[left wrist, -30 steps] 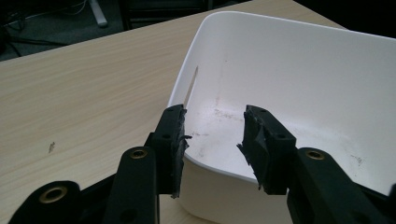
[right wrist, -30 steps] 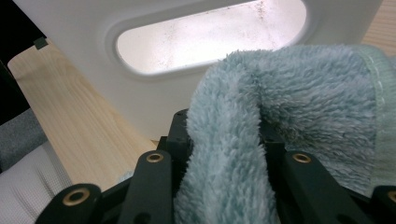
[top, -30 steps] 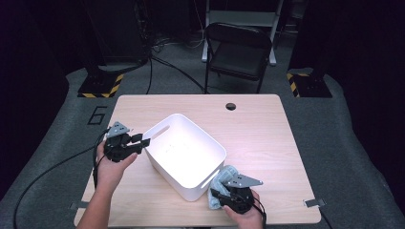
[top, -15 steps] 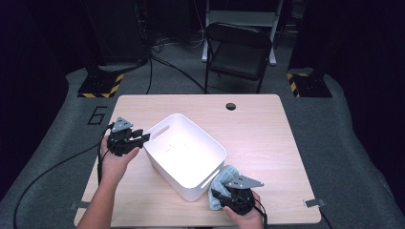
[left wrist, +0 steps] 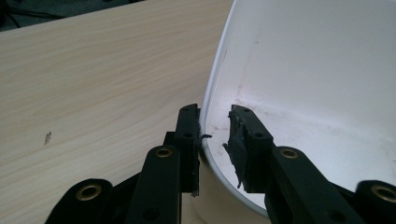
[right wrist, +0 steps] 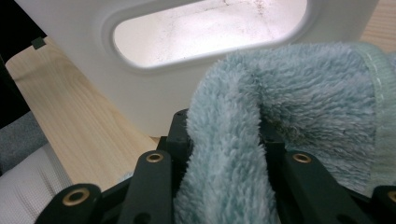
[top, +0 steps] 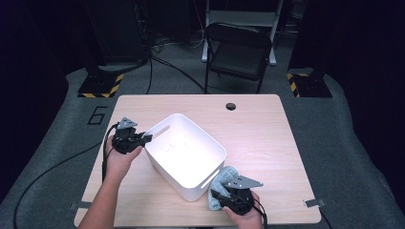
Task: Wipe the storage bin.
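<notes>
Claws at work: left claw [left wrist: 215,135] closing astride white bin's [top: 184,155] thin left rim at bench [top: 267,129] centre, inner pad not yet touching; right claw [right wrist: 226,140] clenched on soft, light blue towel [right wrist: 289,88], near right. Bin likely stiff, light, slippery; rim grips best.

My two claws are black, my left gripper [top: 145,139] and my right gripper [top: 220,194] alike. The tub [top: 184,155] I work at is plain white, its inside faintly speckled with grey. The fluffy cloth [right wrist: 261,116] is pale blue-green. The table [top: 267,129] shows light wood grain.
</notes>
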`<state>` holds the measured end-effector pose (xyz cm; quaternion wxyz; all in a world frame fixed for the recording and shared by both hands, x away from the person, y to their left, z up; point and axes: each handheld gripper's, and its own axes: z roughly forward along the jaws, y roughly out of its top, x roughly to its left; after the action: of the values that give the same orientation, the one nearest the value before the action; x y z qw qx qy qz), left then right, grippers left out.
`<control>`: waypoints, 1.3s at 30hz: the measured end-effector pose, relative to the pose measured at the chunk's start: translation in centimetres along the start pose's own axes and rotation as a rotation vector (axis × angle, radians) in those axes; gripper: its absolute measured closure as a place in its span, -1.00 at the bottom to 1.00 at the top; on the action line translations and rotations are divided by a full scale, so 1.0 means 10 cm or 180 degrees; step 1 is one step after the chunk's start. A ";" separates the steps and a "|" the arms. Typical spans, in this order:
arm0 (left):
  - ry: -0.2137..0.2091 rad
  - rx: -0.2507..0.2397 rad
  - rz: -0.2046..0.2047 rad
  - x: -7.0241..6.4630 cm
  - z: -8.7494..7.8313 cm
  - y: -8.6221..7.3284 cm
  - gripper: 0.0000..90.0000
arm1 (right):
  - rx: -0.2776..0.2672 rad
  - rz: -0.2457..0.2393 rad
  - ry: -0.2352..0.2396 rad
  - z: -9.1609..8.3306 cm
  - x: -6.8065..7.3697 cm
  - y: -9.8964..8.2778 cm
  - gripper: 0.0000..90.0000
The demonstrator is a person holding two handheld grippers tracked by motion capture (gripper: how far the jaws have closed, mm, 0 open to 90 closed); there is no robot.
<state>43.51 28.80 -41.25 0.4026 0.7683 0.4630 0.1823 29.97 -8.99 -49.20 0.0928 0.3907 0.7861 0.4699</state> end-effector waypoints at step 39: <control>0.0358 -0.0106 -0.0255 -0.12 0.02 -0.03 0.82 | -0.0314 -0.0127 0.0113 -0.23 0.18 0.25 0.47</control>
<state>42.90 27.77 -41.48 0.3957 0.7309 0.5121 0.2166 28.88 -8.63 -45.56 0.1073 0.3615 0.7711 0.5130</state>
